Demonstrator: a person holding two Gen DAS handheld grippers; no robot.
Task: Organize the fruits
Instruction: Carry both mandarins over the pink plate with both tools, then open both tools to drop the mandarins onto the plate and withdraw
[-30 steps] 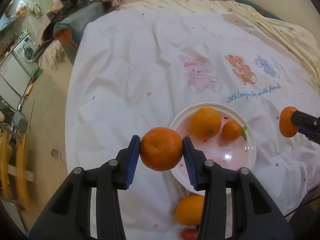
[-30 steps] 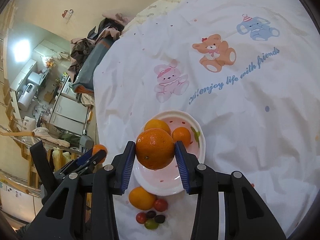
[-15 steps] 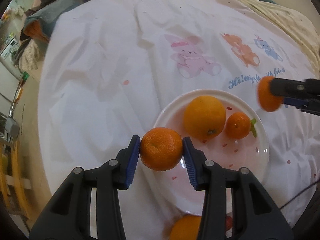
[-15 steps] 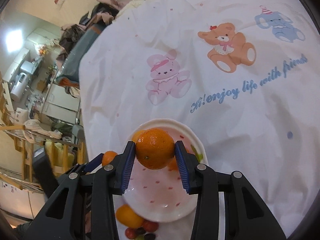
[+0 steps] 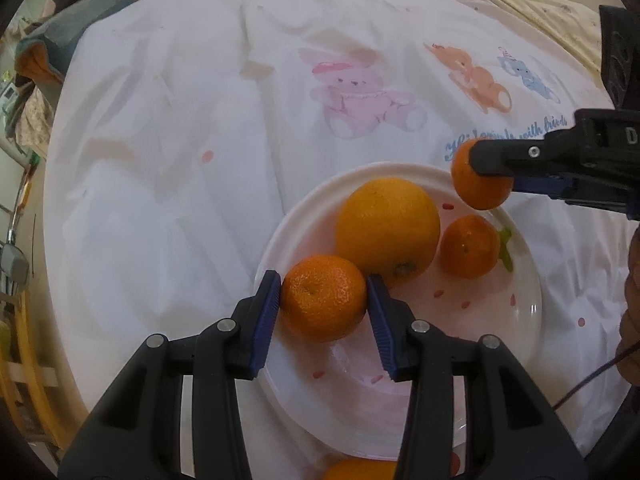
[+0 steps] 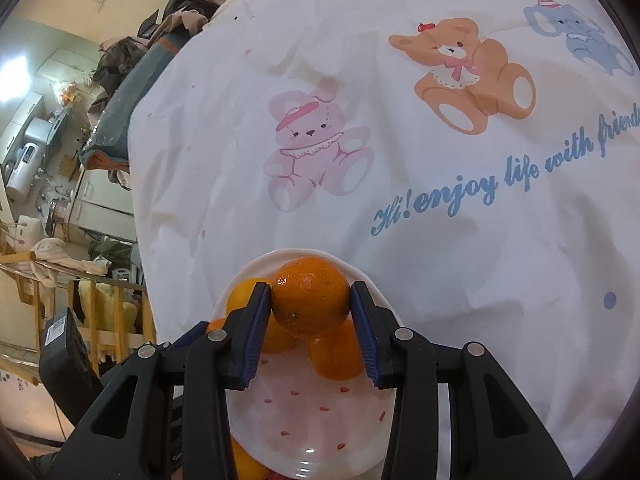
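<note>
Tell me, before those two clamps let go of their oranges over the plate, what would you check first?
1. Left gripper grips its mandarin squarely: ok.
2. Right gripper grips its mandarin squarely: ok.
3. Left mandarin is above the plate, not the rim: ok.
4. Free space for the right mandarin beside the large orange and small mandarin: cannot tell, tight.
5. Left mandarin already touching the plate: cannot tell.
6. The two grippers are clear of each other: ok.
</note>
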